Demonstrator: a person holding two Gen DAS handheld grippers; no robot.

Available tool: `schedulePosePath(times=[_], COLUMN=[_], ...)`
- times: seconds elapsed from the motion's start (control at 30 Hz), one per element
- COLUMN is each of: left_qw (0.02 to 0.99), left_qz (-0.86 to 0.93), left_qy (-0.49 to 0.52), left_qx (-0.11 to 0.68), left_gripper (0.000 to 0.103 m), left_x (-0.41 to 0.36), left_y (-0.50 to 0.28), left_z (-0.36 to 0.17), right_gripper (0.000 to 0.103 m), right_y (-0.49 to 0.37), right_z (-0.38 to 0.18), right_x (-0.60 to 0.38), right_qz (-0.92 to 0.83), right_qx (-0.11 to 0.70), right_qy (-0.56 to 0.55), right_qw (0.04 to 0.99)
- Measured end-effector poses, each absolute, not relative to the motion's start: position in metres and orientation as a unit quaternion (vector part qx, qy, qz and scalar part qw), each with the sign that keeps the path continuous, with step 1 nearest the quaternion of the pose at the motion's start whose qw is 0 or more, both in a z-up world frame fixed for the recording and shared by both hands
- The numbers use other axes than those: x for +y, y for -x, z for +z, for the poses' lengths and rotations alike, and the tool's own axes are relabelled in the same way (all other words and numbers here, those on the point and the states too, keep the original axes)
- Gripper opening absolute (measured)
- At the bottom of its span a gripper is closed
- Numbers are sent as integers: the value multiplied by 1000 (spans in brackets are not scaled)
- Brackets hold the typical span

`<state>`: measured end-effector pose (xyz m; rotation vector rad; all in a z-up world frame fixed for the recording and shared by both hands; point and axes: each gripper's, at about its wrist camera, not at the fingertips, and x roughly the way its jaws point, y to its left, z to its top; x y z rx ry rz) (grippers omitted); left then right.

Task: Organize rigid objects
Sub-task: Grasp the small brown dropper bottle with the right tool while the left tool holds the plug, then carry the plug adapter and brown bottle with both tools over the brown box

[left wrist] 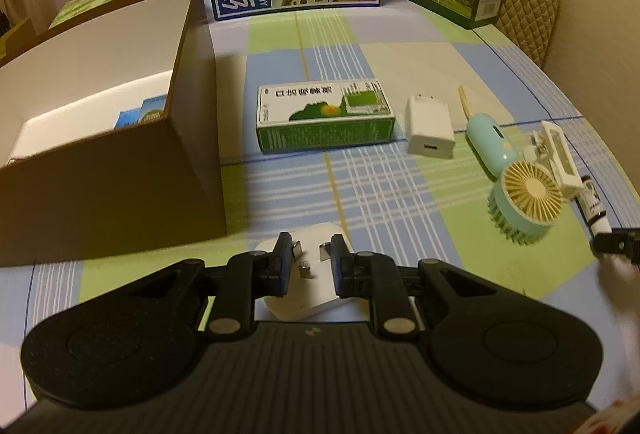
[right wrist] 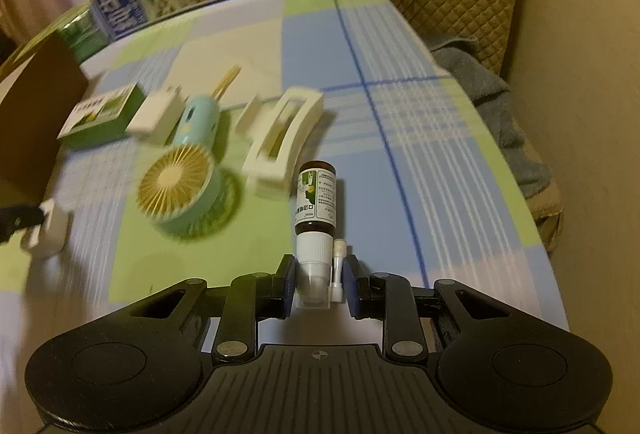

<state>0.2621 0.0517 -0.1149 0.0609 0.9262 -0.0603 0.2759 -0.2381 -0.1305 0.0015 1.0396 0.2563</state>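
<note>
Left wrist view: the left tongs (left wrist: 311, 262) are pinched on a white plug adapter (left wrist: 304, 286) lying on the checked tabletop (left wrist: 360, 193), with the open cardboard box (left wrist: 120, 137) at ten o'clock. At twelve o'clock a green carton (left wrist: 324, 115) and a white charger (left wrist: 430, 125) are seen; a mint handheld fan (left wrist: 516, 189) lies at two o'clock. Right wrist view: the right tongs (right wrist: 320, 284) are clamped on a brown spray bottle (right wrist: 316, 205), a white clip (right wrist: 282, 137) just beyond it
</note>
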Motion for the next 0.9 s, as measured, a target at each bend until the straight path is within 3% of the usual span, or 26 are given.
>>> schedulePosePath(times=[0.2,0.4,0.7,0.9], left_qw=[889,889,893,893], left_qz=[-38,-34,-30,-24], left_qy=[-25,-24,-32,-30], left_qx=[456,456,448,449], left_gripper=[16,17,20,19], left_x=[51,49,45,46], left_y=[-248,-248,-246,-245], left_z=[-113,-113,-115,-115], right_gripper=[23,32,31,23], right_y=[-255,-265,-270,-270], right_z=[-130,-133,-137,-138], right_x=[-236,-235,-224,-224], right_qz=[136,120,129,127], right_qx=[502,492,475,472], right_qy=[15,18,56,67], right_qw=[854,862,869,870])
